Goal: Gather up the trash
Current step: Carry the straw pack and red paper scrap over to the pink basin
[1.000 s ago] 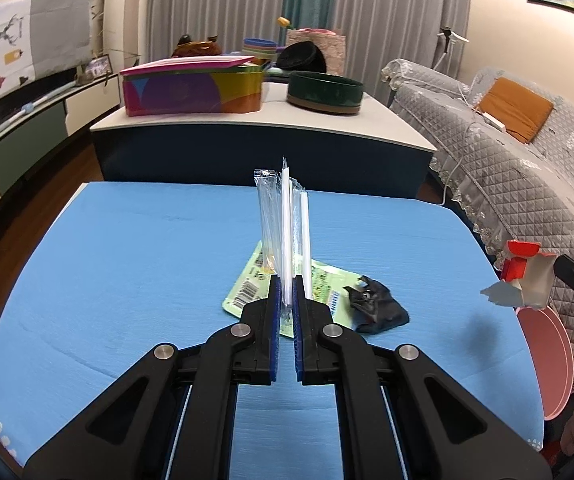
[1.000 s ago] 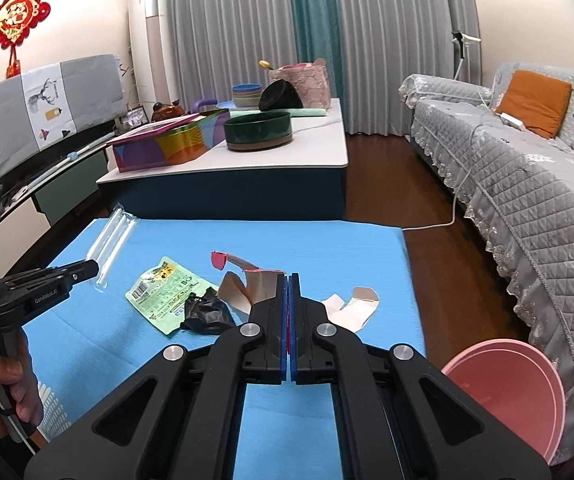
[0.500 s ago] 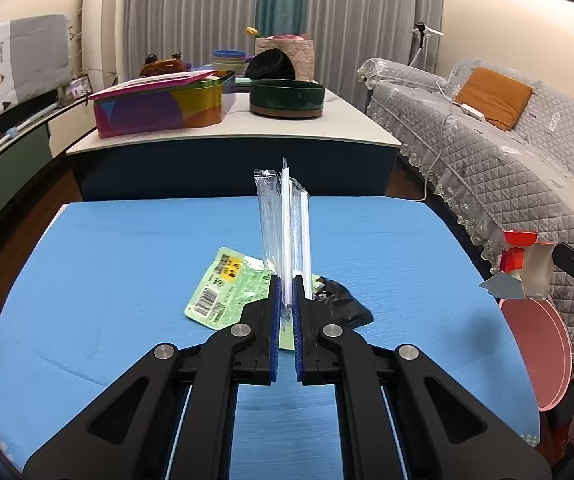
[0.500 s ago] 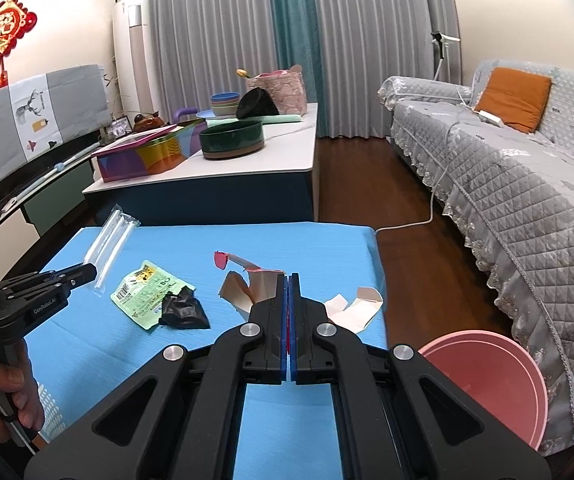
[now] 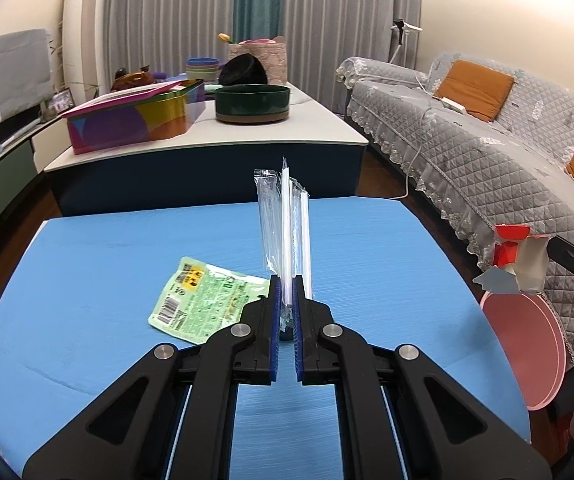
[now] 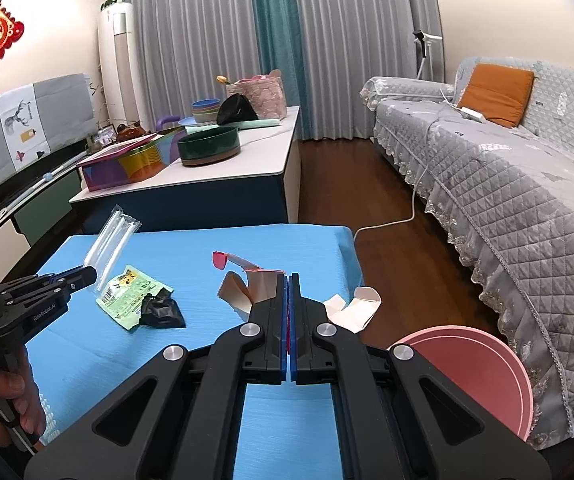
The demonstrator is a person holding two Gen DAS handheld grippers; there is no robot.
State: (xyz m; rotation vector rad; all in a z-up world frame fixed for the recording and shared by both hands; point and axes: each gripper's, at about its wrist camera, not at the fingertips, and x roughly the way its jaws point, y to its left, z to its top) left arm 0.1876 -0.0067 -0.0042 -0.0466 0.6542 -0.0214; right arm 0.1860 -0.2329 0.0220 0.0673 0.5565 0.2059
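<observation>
My left gripper (image 5: 285, 282) is shut on a clear plastic straw wrapper (image 5: 283, 224) and holds it upright above the blue table (image 5: 87, 248); it also shows in the right wrist view (image 6: 113, 236). My right gripper (image 6: 289, 280) is shut on a torn red-and-white carton piece (image 6: 253, 282), seen in the left wrist view (image 5: 517, 258) past the table's right edge. A green snack packet (image 5: 203, 304) and a crumpled black wrapper (image 6: 161, 312) lie on the table. A pink bin (image 6: 475, 364) stands on the floor at the right.
A white counter (image 5: 207, 140) behind the table carries a colourful box (image 5: 135, 120), a dark green bowl (image 5: 251, 103) and stacked dishes. A grey quilted sofa (image 6: 507, 184) runs along the right. A white cable (image 6: 399, 216) lies on the wooden floor.
Both grippers have shifted right, towards the pink bin, each still holding its piece. The packet and black wrapper have slid left in both views.
</observation>
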